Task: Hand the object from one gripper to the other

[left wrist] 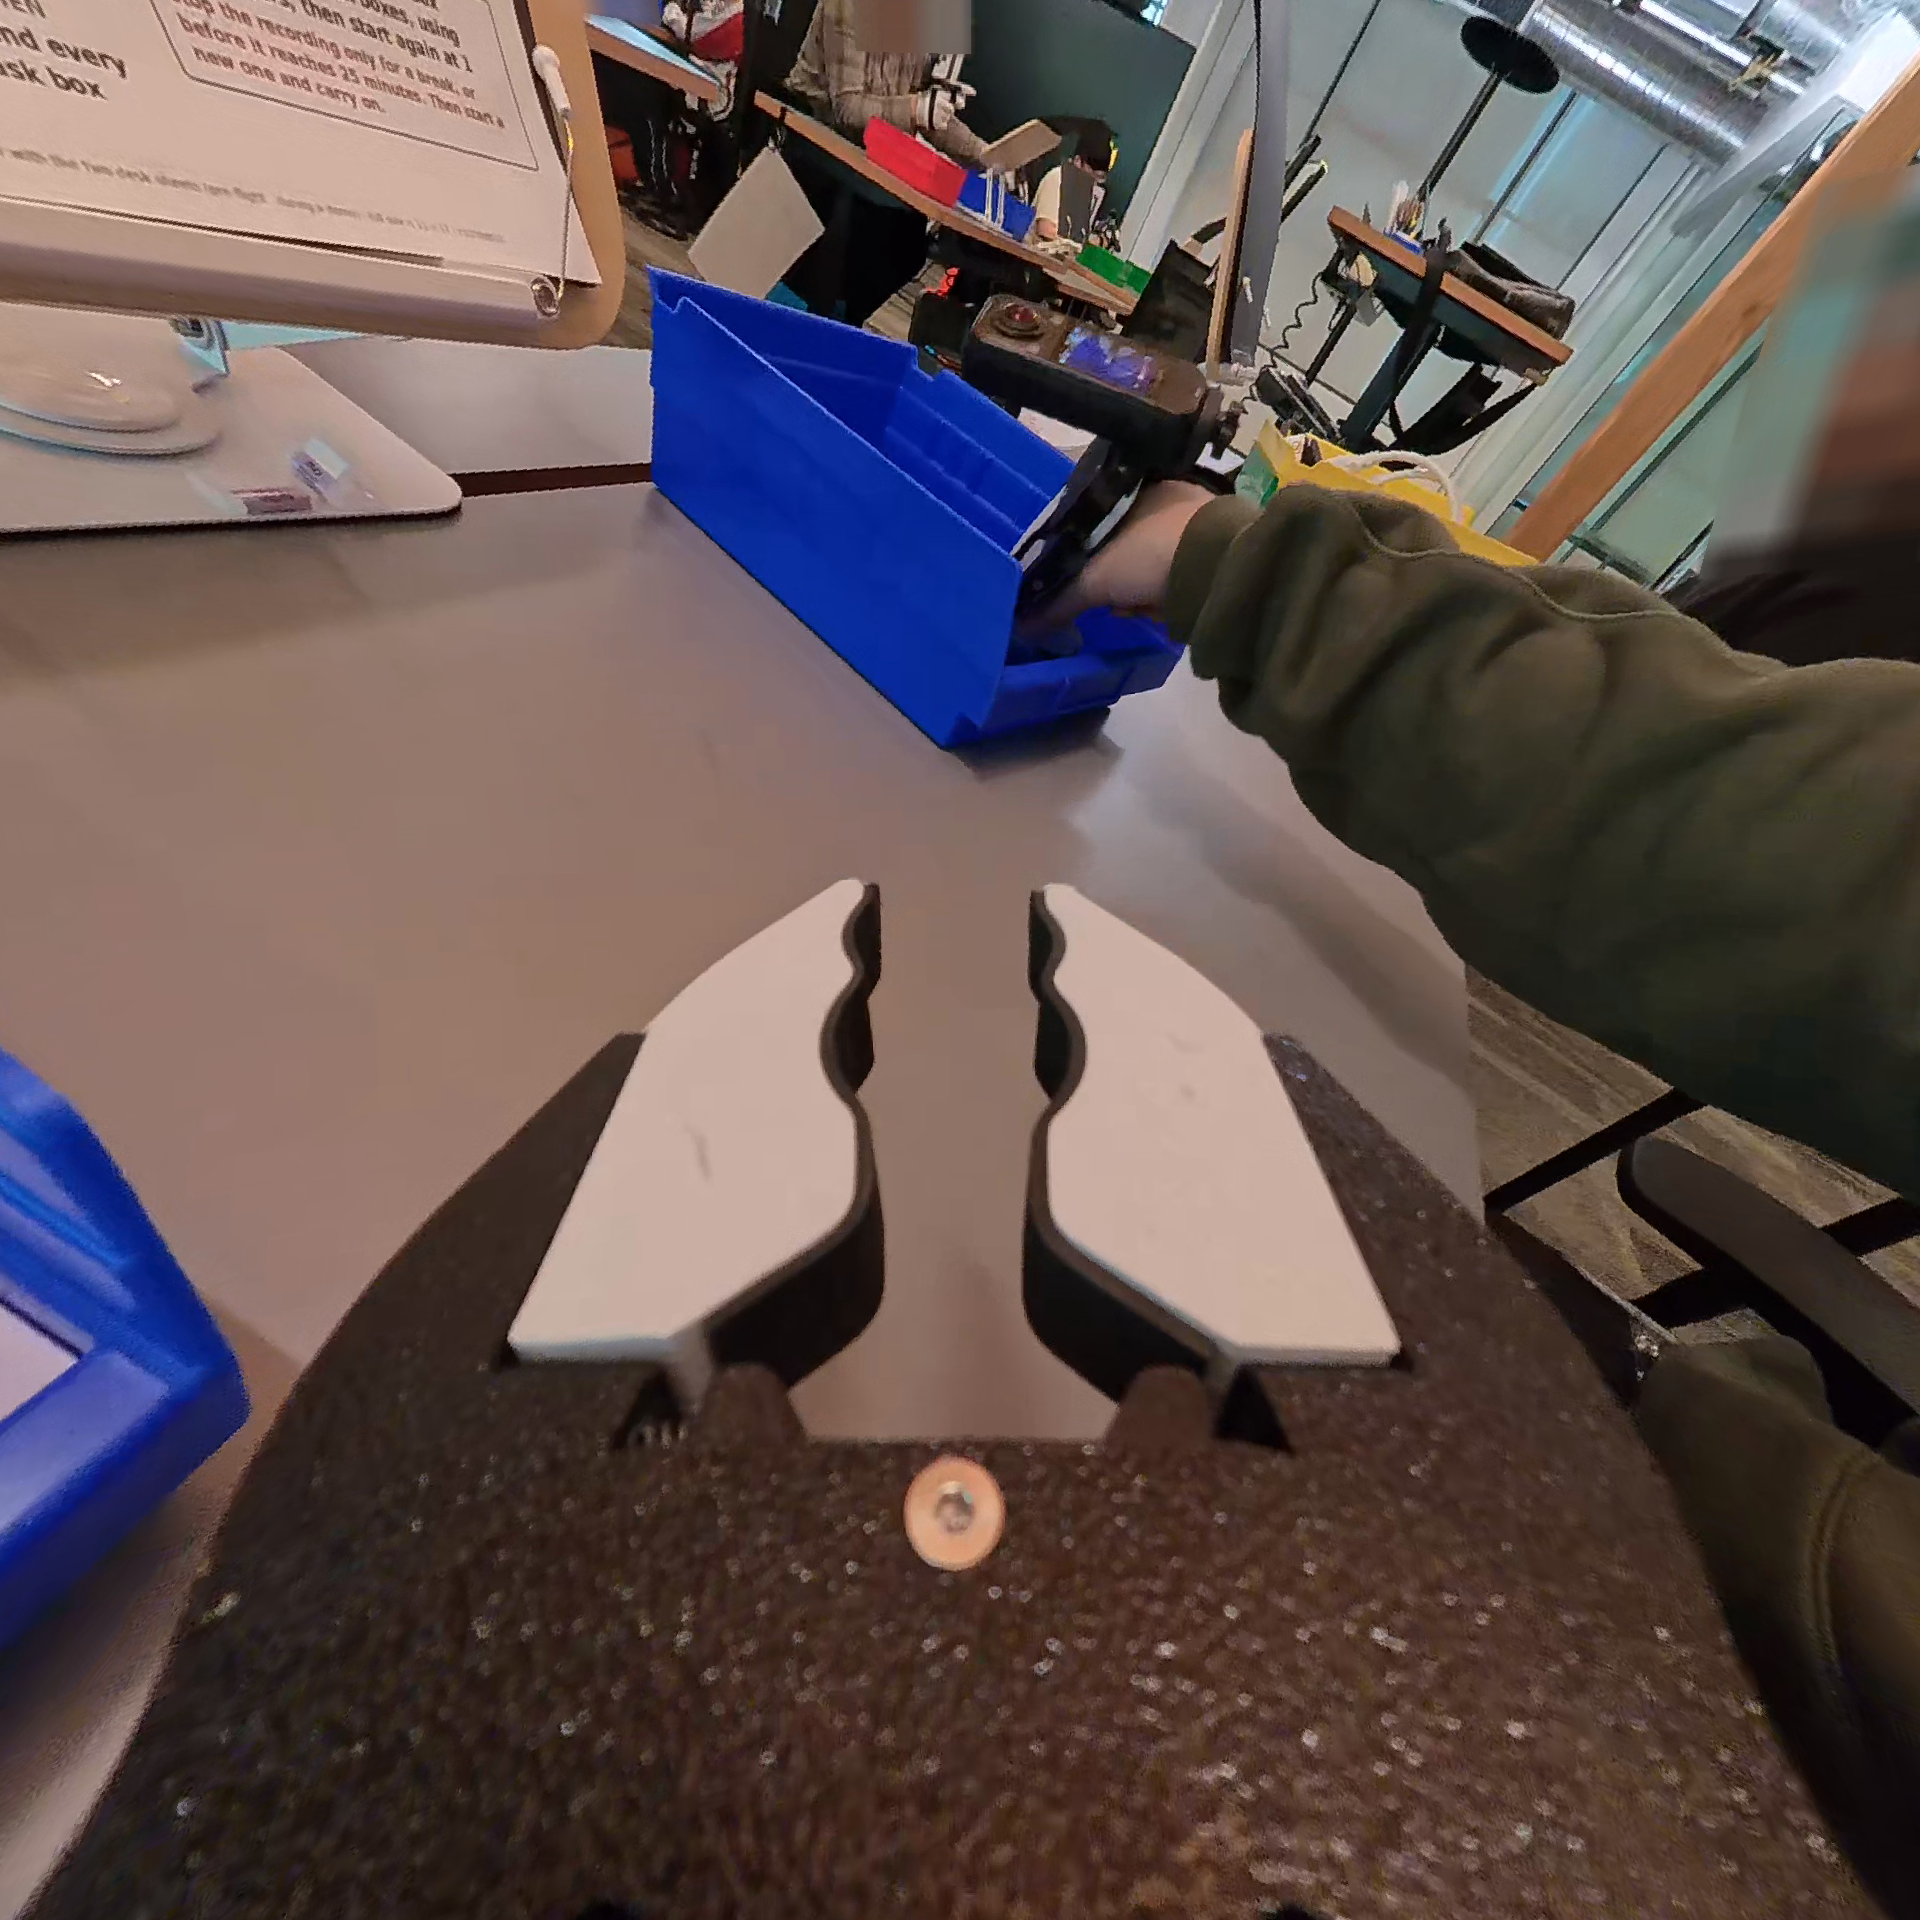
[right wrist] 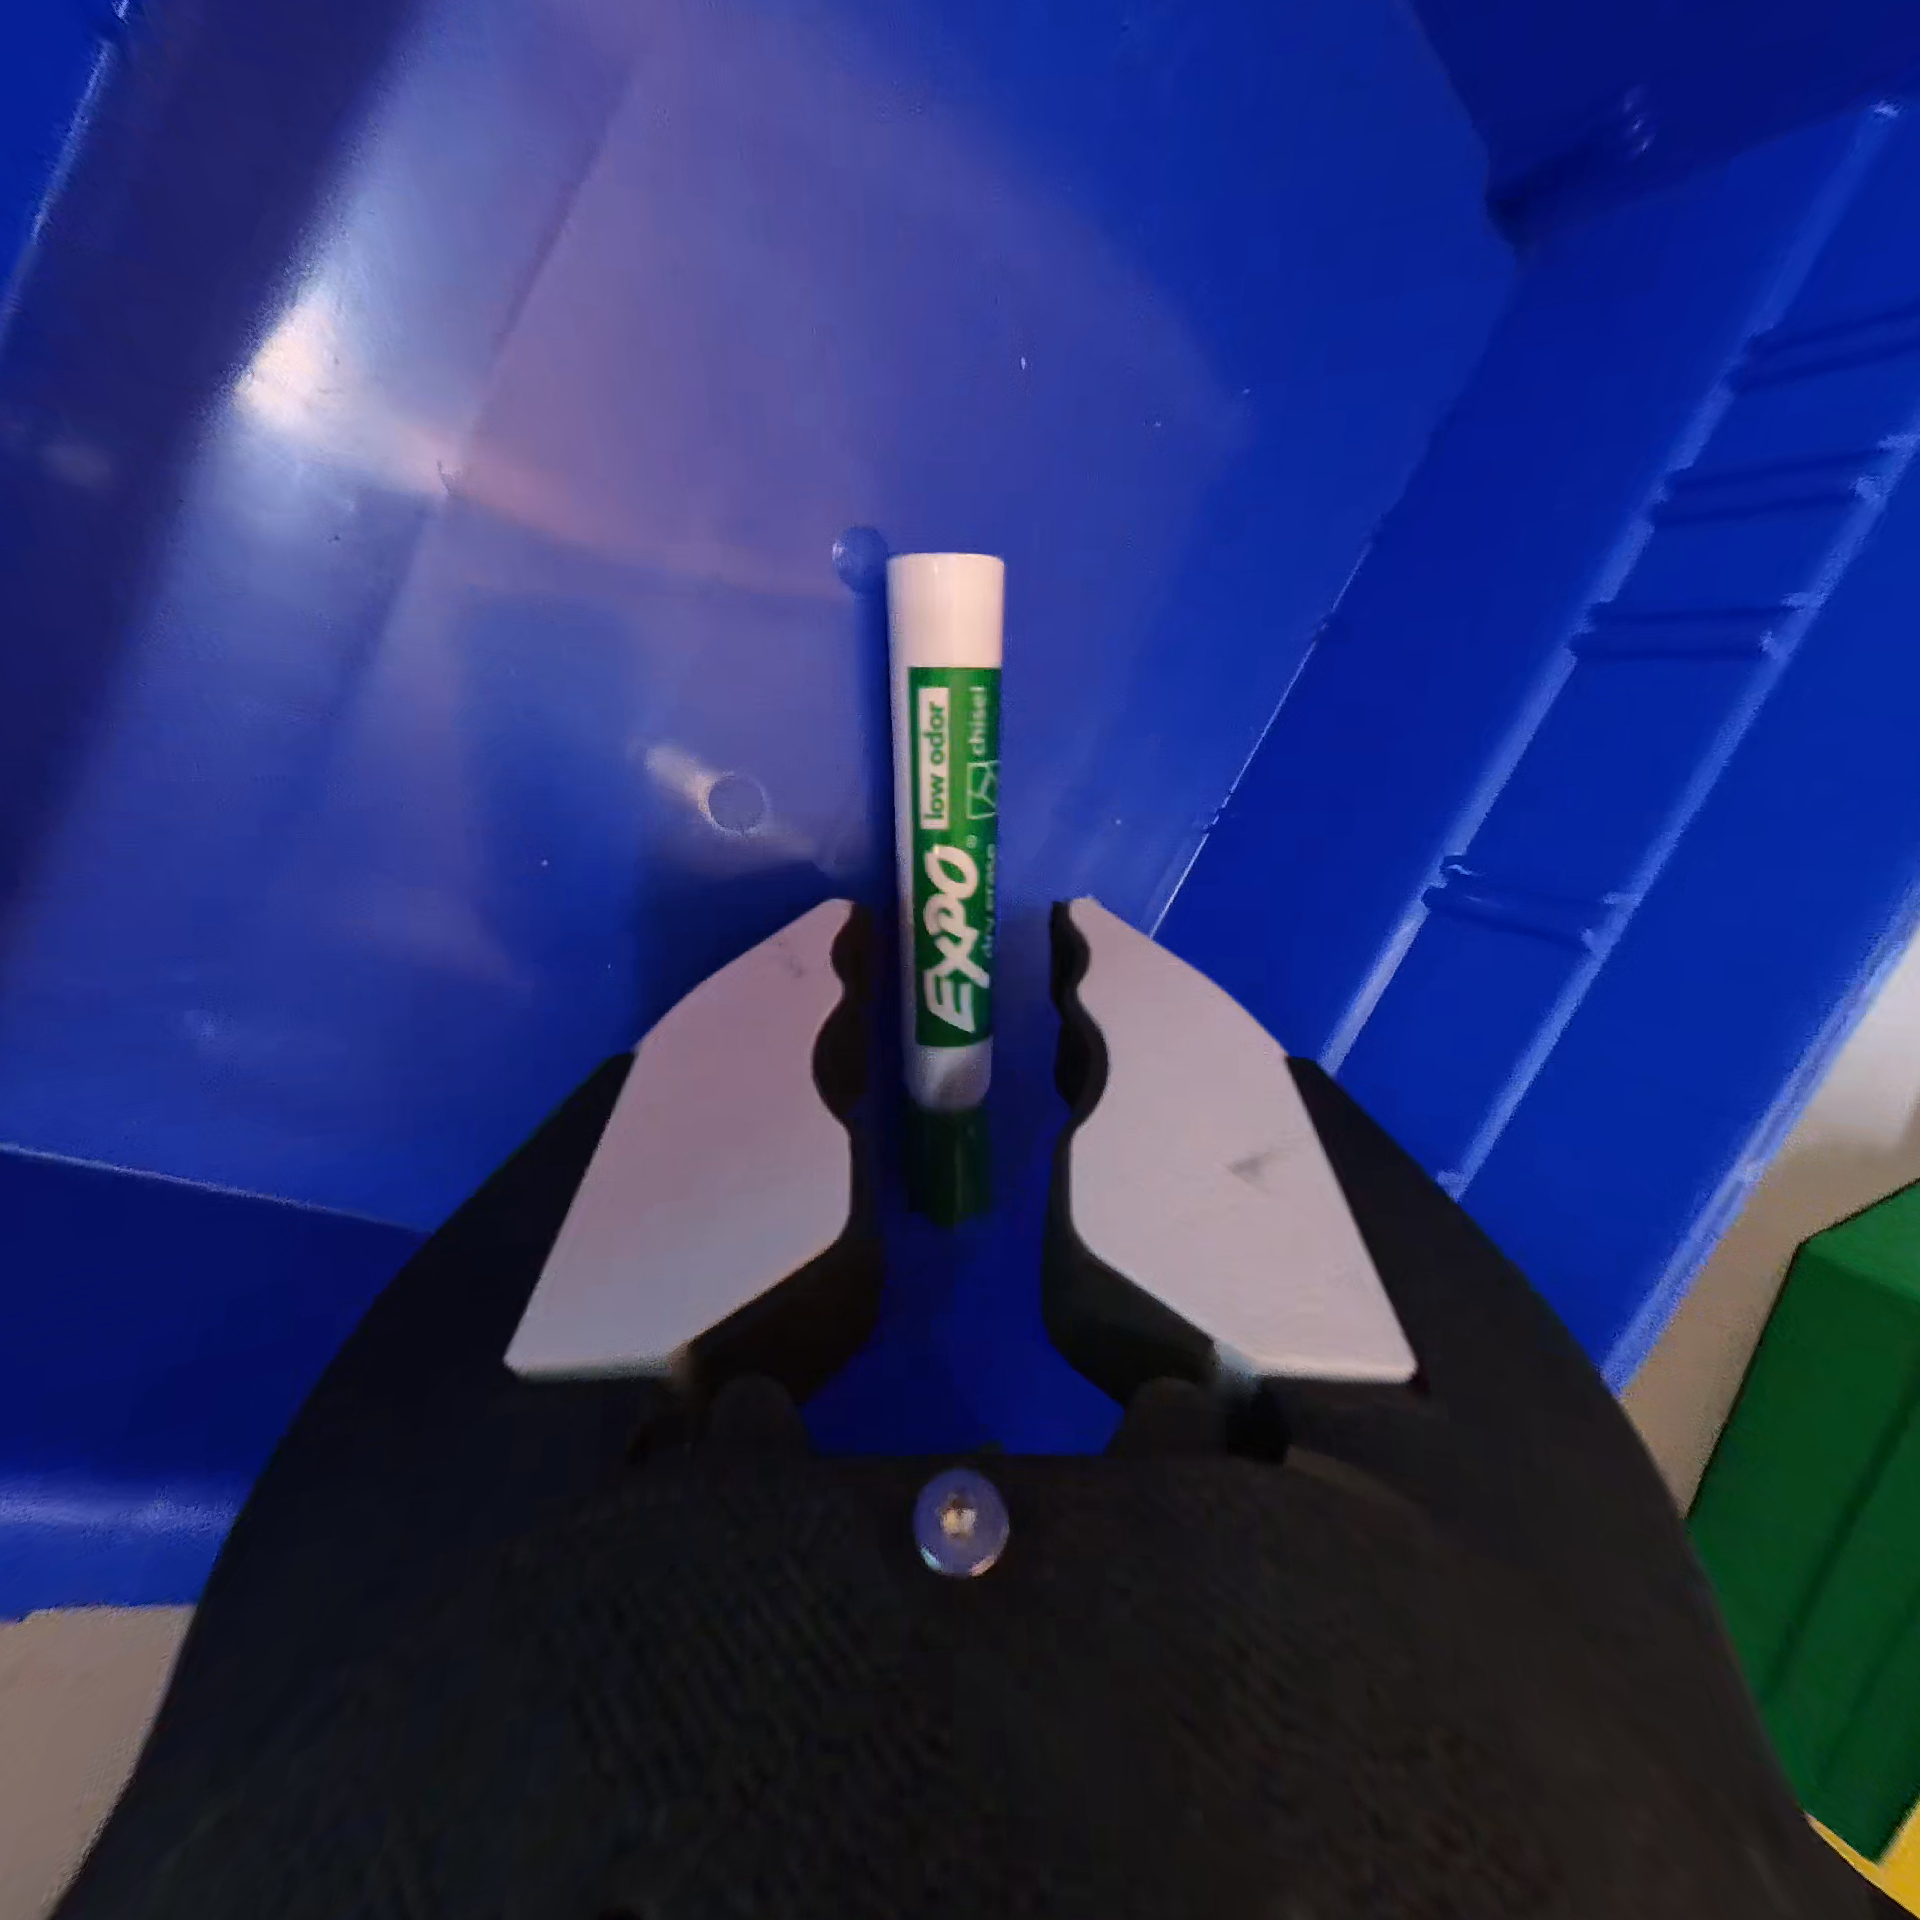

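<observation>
step: right tongs (right wrist: 954,914) apart, straddling the green marker (right wrist: 945,831) lying on the floor of the blue bin (right wrist: 416,623) | advice: centre on the barrel, close squarely, lift clear of the bin wall | left tongs (left wrist: 954,904) apart, empty, over the bench (left wrist: 416,779), well short of the bin | views: marker shows only in right wrist view; left wrist view shows the bin from outside, a sleeve (left wrist: 1558,779) reaching in

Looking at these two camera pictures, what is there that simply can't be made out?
- Left wrist view: the right gripper's fingertips and the bin's contents, hidden by the blue plastic bin's wall and the olive-green sleeve.
- Right wrist view: the white-and-green marker pen lies between the right gripper's open fingers; whether they touch it is unclear.
- Right wrist view: a green block is cut off by the edge.
- The left gripper holds nothing.
</observation>
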Motion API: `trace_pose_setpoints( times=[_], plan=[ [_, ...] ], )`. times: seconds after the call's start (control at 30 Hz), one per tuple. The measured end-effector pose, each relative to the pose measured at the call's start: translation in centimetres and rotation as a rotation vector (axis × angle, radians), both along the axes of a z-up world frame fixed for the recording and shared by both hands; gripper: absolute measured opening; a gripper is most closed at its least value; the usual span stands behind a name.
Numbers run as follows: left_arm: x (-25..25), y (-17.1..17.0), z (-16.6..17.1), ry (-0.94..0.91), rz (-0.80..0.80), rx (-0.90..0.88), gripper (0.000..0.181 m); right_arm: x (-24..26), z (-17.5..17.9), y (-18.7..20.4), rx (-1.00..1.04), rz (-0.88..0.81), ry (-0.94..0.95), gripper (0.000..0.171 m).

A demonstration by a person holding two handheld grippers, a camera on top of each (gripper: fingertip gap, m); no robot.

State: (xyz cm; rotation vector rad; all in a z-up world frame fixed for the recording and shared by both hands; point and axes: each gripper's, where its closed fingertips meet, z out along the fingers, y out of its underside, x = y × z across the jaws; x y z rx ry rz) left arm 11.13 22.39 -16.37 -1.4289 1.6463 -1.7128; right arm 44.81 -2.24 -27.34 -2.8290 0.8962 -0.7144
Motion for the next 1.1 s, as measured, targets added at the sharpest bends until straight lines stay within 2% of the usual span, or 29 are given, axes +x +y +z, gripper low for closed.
trace_pose_setpoints(
  times=[0.1, 0.33, 0.47, 0.57, 0.73, 0.9, 0.97, 1.1],
  plan=[
    [0.0, 0.2, 0.0, 0.0, 0.003, 0.002, 0.027, 0.0, 1.5, 0.2, 0.058, -0.006, -0.036, 0.054],
    [-0.1, 0.9, -0.1, 0.006, 0.024, 0.012, 0.027, -2.8, 8.1, 3.0, 0.476, 0.09, -0.256, 0.075],
    [-0.3, 1.2, 0.3, 0.0, 0.039, 0.041, 0.027, -7.1, 11.8, 4.8, 0.825, 0.166, -0.4, 0.078],
    [-0.9, 2.2, 1.4, -0.022, 0.081, 0.107, 0.027, -11.0, 12.9, 5.8, 1.035, 0.245, -0.481, 0.076],
    [-3.3, 8.4, 3.2, 0.003, 0.33, 0.245, 0.026, -14.7, 12.7, 6.2, 1.28, 0.292, -0.553, 0.072],
    [-6.3, 16.7, 1.6, 0.226, 0.54, 0.429, 0.033, -15.7, 11.7, 6.3, 1.324, 0.349, -0.574, 0.068],
    [-6.0, 18.3, 1.8, 0.226, 0.492, 0.544, 0.038, -16.1, 11.0, 6.7, 1.322, 0.387, -0.545, 0.068],
    [-3.8, 19.3, 0.6, 0.261, 0.179, 0.918, 0.058, -17.1, 10.5, 7.4, 1.328, 0.456, -0.491, 0.069]
  ],
)
